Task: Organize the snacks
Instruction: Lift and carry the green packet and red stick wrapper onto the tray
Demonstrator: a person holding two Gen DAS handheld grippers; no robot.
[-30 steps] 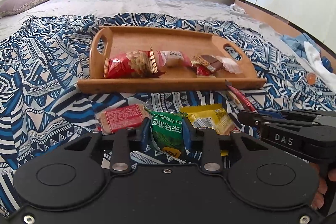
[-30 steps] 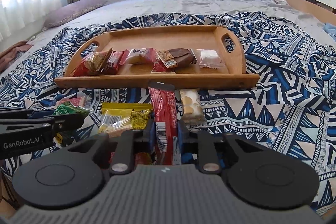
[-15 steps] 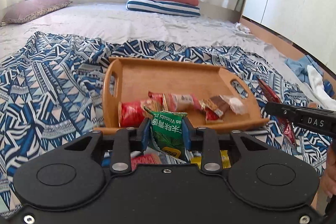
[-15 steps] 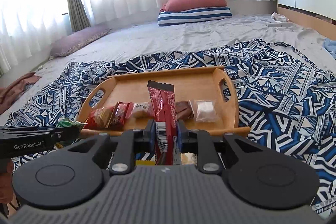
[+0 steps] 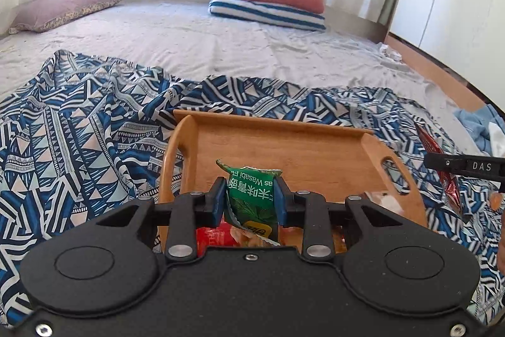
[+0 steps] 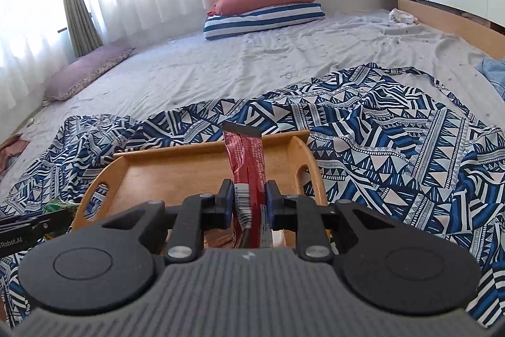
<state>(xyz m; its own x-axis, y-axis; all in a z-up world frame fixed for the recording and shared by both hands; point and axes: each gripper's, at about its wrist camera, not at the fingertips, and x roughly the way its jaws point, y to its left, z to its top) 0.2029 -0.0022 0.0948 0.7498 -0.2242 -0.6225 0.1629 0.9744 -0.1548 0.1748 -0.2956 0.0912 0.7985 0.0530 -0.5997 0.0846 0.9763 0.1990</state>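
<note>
The left gripper (image 5: 251,200) pinches a green snack packet (image 5: 251,196) at lower centre of its view, above the wooden tray (image 5: 284,144). The right gripper (image 6: 249,204) pinches a long red snack bar (image 6: 246,166), which stands upright at frame centre over the same tray on the patterned blue cloth (image 6: 394,147).

Bed (image 6: 284,62), grey sheet: patterned blue cloth (image 6: 394,141) spread w/ wooden tray (image 6: 176,176) on it; pillows (image 6: 265,5) far end.

Tray (image 5: 284,144) on patterned cloth (image 5: 79,141) on bed (image 5: 189,43), pillows (image 5: 268,2) behind
</note>
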